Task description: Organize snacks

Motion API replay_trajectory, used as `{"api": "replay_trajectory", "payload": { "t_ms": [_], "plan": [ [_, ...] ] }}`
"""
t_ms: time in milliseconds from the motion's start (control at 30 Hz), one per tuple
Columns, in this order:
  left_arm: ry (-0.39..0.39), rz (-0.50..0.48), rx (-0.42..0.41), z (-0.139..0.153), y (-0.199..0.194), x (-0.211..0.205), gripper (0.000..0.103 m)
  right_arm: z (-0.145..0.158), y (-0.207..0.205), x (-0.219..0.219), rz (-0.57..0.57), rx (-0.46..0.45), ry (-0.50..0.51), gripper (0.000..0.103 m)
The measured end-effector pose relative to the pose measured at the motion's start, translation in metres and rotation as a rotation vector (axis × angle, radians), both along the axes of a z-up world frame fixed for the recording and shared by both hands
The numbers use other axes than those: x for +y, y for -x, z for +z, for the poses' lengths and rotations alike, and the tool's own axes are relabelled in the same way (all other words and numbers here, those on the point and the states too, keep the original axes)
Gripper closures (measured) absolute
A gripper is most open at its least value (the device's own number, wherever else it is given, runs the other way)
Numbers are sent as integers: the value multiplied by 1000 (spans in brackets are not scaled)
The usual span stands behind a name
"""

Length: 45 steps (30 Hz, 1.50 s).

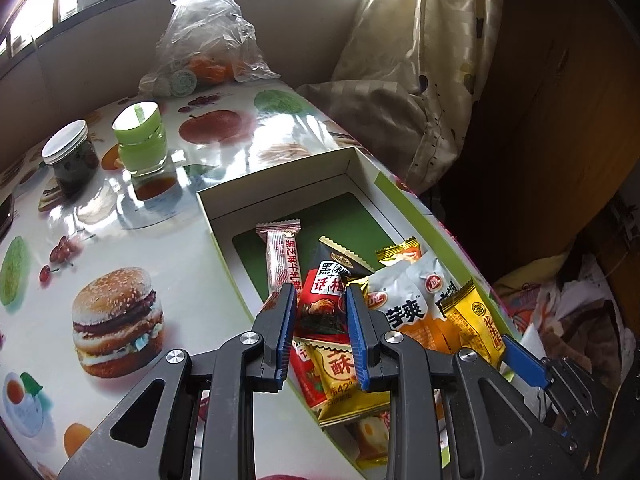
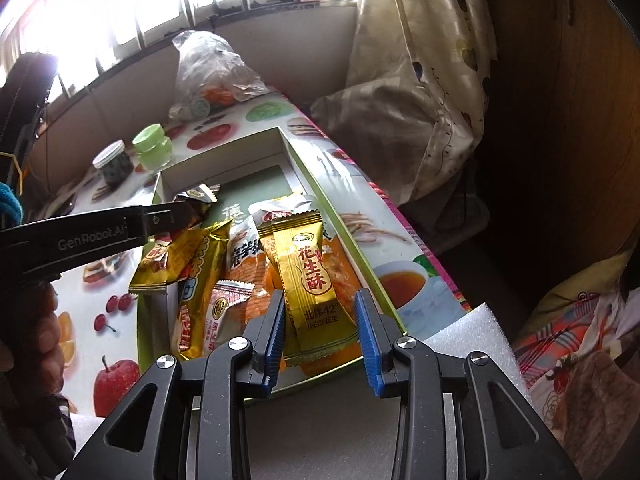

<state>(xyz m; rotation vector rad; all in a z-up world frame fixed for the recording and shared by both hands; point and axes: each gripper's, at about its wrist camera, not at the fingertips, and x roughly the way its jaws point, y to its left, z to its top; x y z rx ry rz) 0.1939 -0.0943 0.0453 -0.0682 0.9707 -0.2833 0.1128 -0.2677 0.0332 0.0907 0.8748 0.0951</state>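
**Item 1, left gripper** (image 1: 320, 296). The jaws are nearly together, clamped on a red-and-black packet (image 1: 322, 312). The packet stands between them above the heap, lifted clear, probably for sorting. The hand tilts steeply downward over the near half of the box.

**Item 2, right gripper** (image 2: 320, 300). The jaws are set wider and pinch the lower end of a gold packet (image 2: 310, 276). It slants up and away from them over the pile, so it looks ready to be moved. This hand is pitched down in the same way, from the box's near end.

**Item 3, loose snacks.** Just beyond the left jaws lie a pink-and-white bar (image 1: 282, 256) and a white packet (image 1: 404, 300). More gold wrappers lie beneath.

**Item 4, box** (image 1: 280, 176). It is open-topped with a green floor. It holds every snack, crowded towards the jaws, and the far end is bare.

**Item 5, desk** (image 1: 160, 240). It has a food-print cover and carries the box. Further out, left of the left jaws, stand a dark jar (image 1: 72, 156) and a green jar (image 1: 140, 140). Far ahead sits a plastic bag (image 1: 208, 40).
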Motion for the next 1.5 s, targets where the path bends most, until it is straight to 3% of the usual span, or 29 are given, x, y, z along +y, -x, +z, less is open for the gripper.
{"api": "replay_trajectory", "payload": {
  "t_ms": [500, 600, 867, 1000, 1100, 1500],
  "plan": [
    [7, -6, 24, -4, -6, -4, 72, 0, -4, 2, 33, -10, -26, 69],
    [5, -10, 32, -5, -5, -5, 66, 1, -4, 3, 39, -13, -30, 68],
    [5, -12, 21, -1, 1, -6, 66, 3, 0, 3, 41, -21, -35, 62],
    [2, -15, 9, 4, 6, -6, 64, 6, 3, 3, 41, -32, -35, 58],
    [1, -11, -2, 9, 13, -5, 55, 9, 7, 3, 39, -42, -33, 57],
    [-6, 6, -43, 23, 49, 4, 55, 20, 27, 1, 17, -72, -32, 54]
  ]
}}
